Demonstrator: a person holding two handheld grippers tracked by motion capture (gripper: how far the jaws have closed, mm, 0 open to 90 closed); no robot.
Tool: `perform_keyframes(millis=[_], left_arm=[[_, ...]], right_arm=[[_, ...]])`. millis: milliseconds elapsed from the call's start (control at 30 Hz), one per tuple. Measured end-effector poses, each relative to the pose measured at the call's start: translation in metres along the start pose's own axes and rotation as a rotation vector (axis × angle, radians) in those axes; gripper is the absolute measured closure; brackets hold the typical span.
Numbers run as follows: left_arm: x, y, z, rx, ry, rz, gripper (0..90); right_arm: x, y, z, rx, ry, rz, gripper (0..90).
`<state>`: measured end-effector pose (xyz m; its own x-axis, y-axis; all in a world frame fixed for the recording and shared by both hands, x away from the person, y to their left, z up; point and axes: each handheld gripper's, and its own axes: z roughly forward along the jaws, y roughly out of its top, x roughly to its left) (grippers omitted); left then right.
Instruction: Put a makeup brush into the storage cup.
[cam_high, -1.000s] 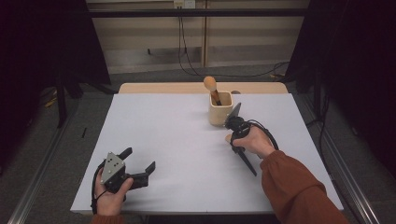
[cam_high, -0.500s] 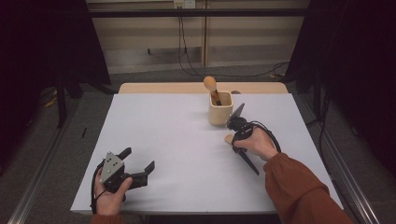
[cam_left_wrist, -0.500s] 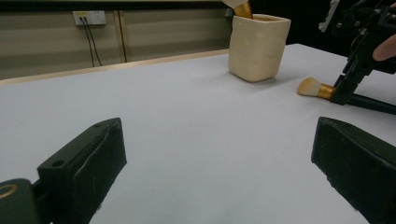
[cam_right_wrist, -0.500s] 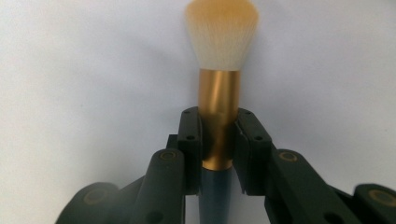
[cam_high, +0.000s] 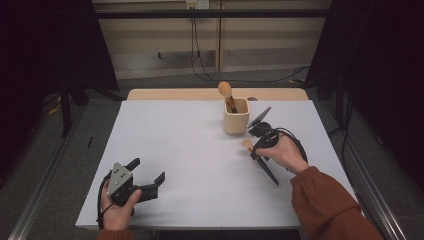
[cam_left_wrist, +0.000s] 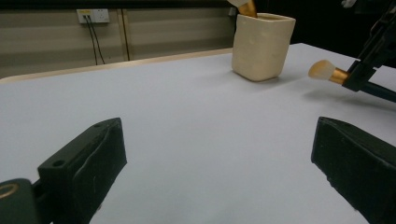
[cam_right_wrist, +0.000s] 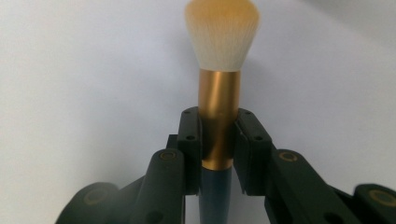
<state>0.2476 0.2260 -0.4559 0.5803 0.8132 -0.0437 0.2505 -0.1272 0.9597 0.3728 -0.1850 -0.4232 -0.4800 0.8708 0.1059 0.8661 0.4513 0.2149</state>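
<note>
Brush (cam_right_wrist: 219, 93) with pale bristles, gold ferrule and dark blue handle sits clamped in the right gripper (cam_high: 260, 142), the black jaws pressing on both sides of the ferrule in the right gripper view. From above, the brush (cam_high: 259, 159) lies at a slant just over the white table (cam_high: 200, 165), its bristle head pointing towards the beige cup (cam_high: 236, 116) and its dark handle tip trailing towards the person's near side. The hand covers the middle of the handle there. In the right gripper view the handle is cut off by the bottom edge, so its length cannot be judged from that side.

A second brush (cam_high: 227, 95) stands tilted in the cup; its lower part is hidden inside, and in the left gripper view its head is cropped by the top edge. The cup's inside is too dark to make out further contents.

The left gripper (cam_high: 145, 182) rests low near the front left corner of the table, held by the left hand, its jaws spread wide with bare table between them.

No brand, label or writing can be read on the brush, the cup or the grippers.

Compared with a second earlier, the right hand (cam_high: 282, 152) has lifted the brush slightly and drawn it a little away from the cup, while the left gripper has stayed where it was.
</note>
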Motion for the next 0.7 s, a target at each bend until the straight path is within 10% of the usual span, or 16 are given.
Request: perform_keyframes(millis=[700], left_arm=[[-0.001, 0.000, 0.000, -0.007, -0.001, 0.000, 3.2]], right_arm=[[-0.008, -0.018, -0.029, -0.334, 0.152, -0.024, 74.3]])
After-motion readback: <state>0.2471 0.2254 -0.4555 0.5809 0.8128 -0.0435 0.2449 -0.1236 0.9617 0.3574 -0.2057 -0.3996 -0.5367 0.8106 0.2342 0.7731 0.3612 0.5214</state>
